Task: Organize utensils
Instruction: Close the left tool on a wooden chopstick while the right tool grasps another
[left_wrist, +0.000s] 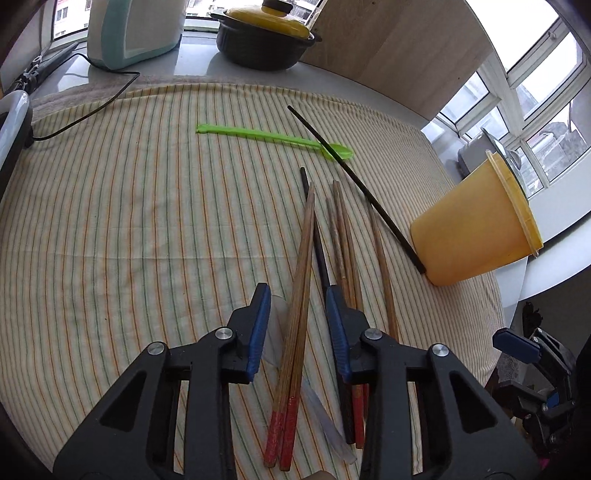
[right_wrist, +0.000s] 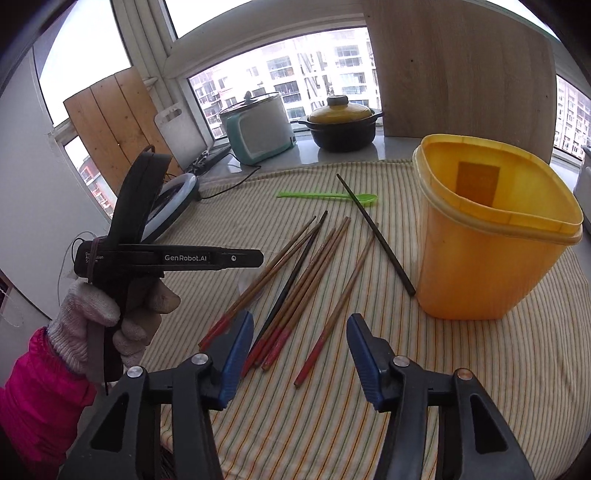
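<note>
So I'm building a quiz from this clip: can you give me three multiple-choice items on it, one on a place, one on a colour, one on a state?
1. Where does the thin black chopstick lie?
A. Inside the tub
B. Across the green plastic spoon, its end by the tub
C. On the windowsill

2. What colour are the wooden chopsticks' thick ends?
A. Red
B. Blue
C. White

3. How is the tall yellow plastic tub standing?
A. Tipped on its side
B. Upright with a lid on
C. Upright, open, nothing visible inside

Answers: B, the stick crosses the spoon's bowl; A, red paint shows near the camera; C, its mouth faces up with only bare wall visible.
</note>
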